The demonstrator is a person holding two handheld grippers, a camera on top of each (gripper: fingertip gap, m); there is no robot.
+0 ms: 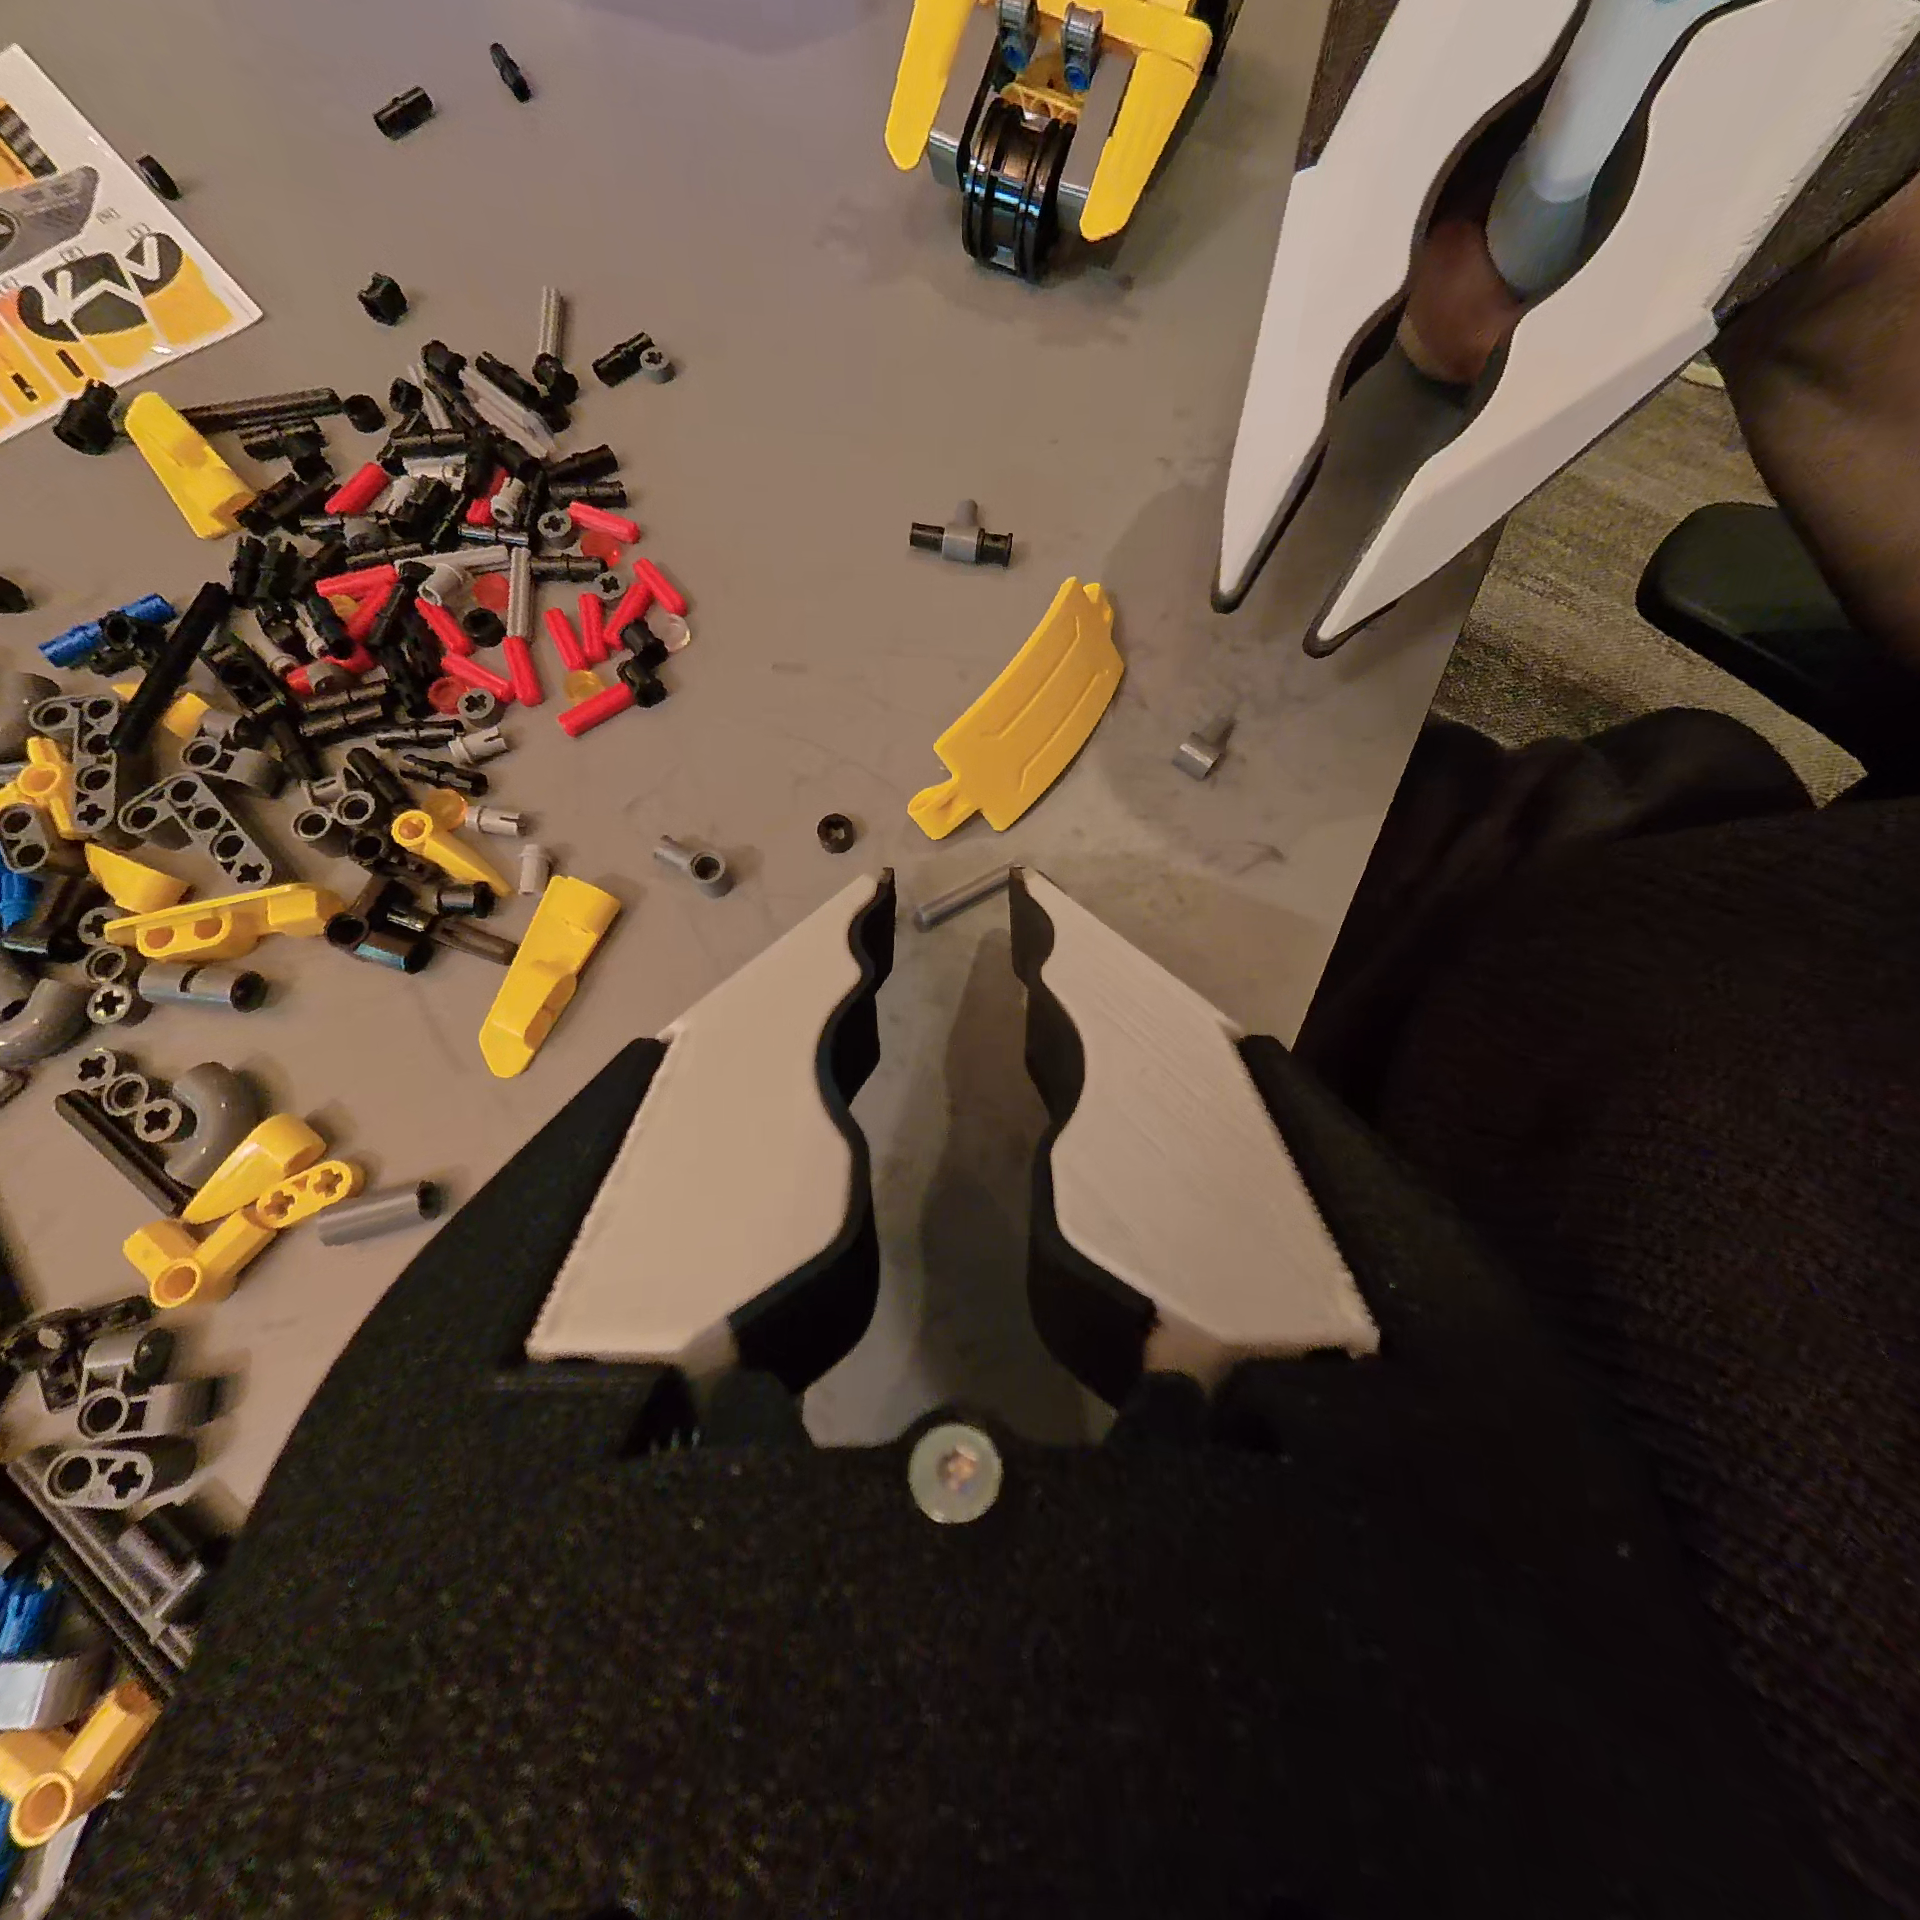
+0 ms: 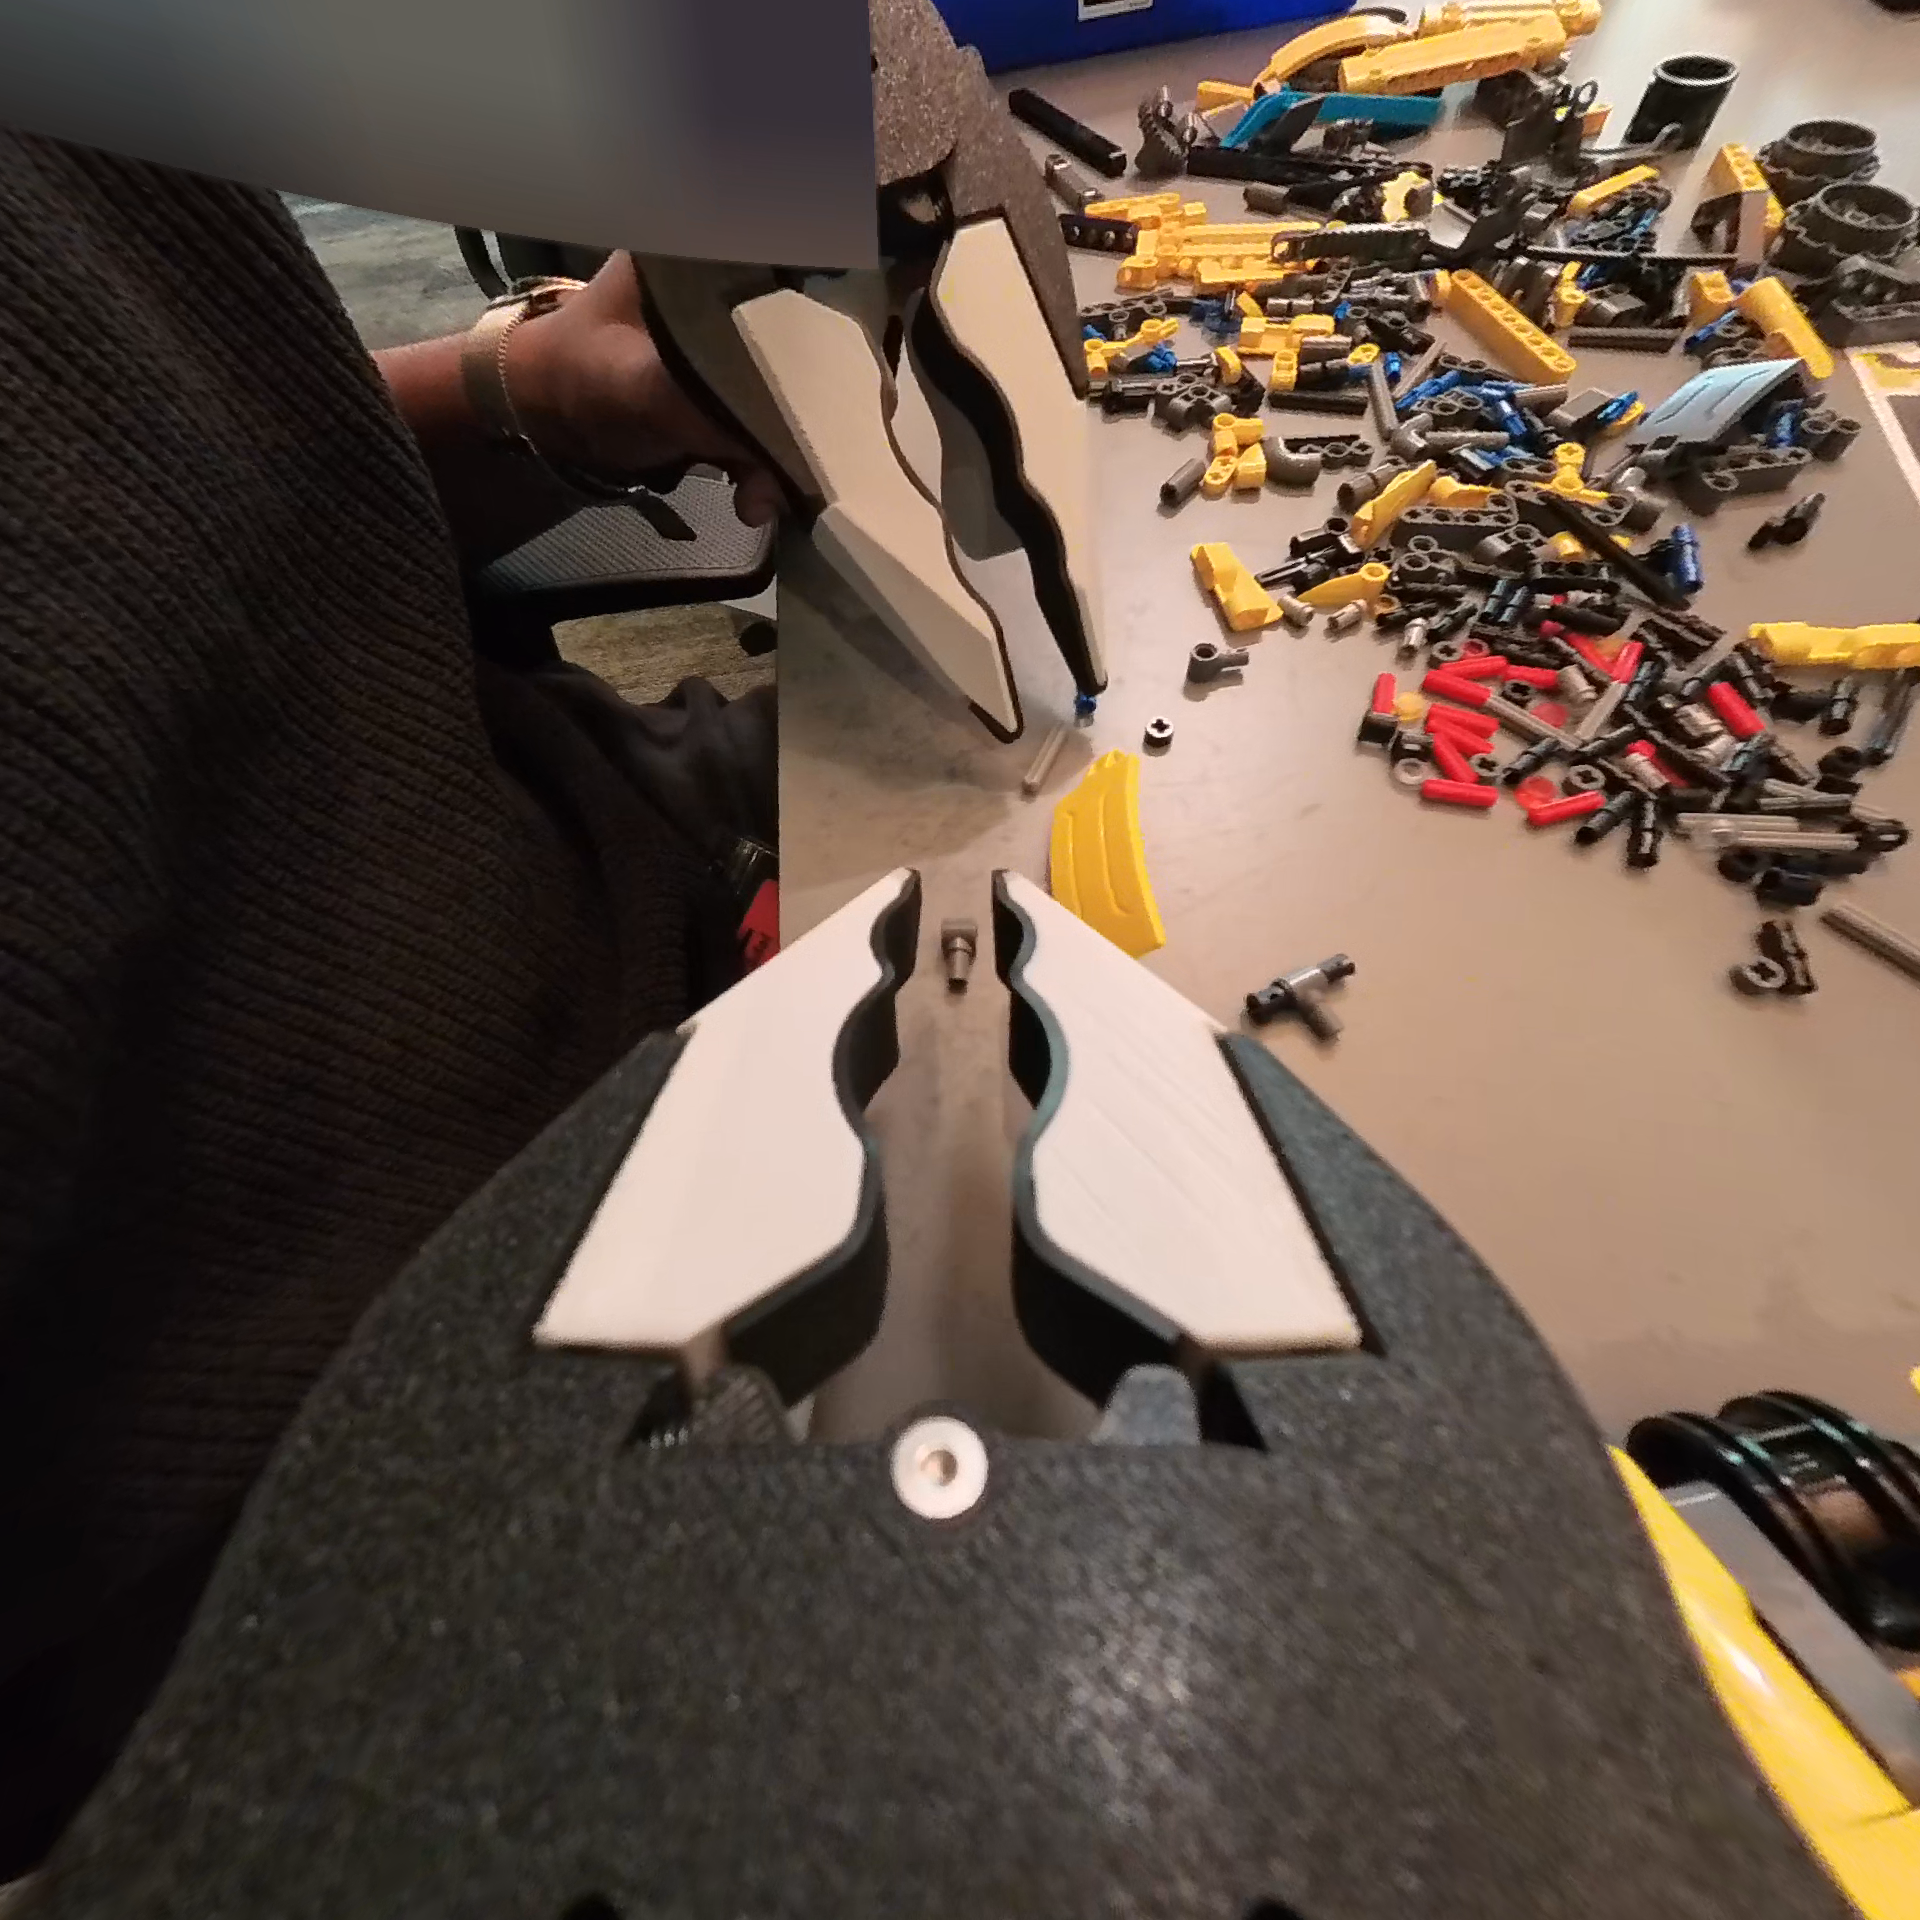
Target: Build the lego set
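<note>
My left gripper [image 1: 953, 881] is open, low over the grey table [image 1: 790, 312]. A short grey axle [image 1: 961, 899] lies on the table between its fingertips, near the front edge. In the right wrist view the left gripper [image 2: 1047, 710] stands over the same axle [image 2: 1044, 758], with a small blue piece [image 2: 1086, 704] at one tip. My right gripper [image 2: 956, 883] is open, and a small grey pin [image 2: 956, 951] lies on the table between its tips. In the left wrist view the right gripper [image 1: 1278, 621] hovers above that pin [image 1: 1205, 748]. A yellow curved panel [image 1: 1023, 717] [image 2: 1107, 862] lies between the two grippers.
A big pile of black, red, grey and yellow building pieces [image 1: 416, 623] [image 2: 1610, 675] covers the table. A grey-black T connector [image 1: 961, 538] and a black bush [image 1: 834, 831] lie loose. A yellow model with a black wheel [image 1: 1039, 125] stands behind. A sticker sheet [image 1: 104, 260] lies left. A person's dark sleeve [image 2: 260, 727] borders the table edge. Spacing between my two grippers at the tips: around 7 cm. It is some 7 cm from my right tips to the grey-black T connector [image 1: 961, 538]. My right wrist view [image 2: 1302, 984] looks at it from another angle.
</note>
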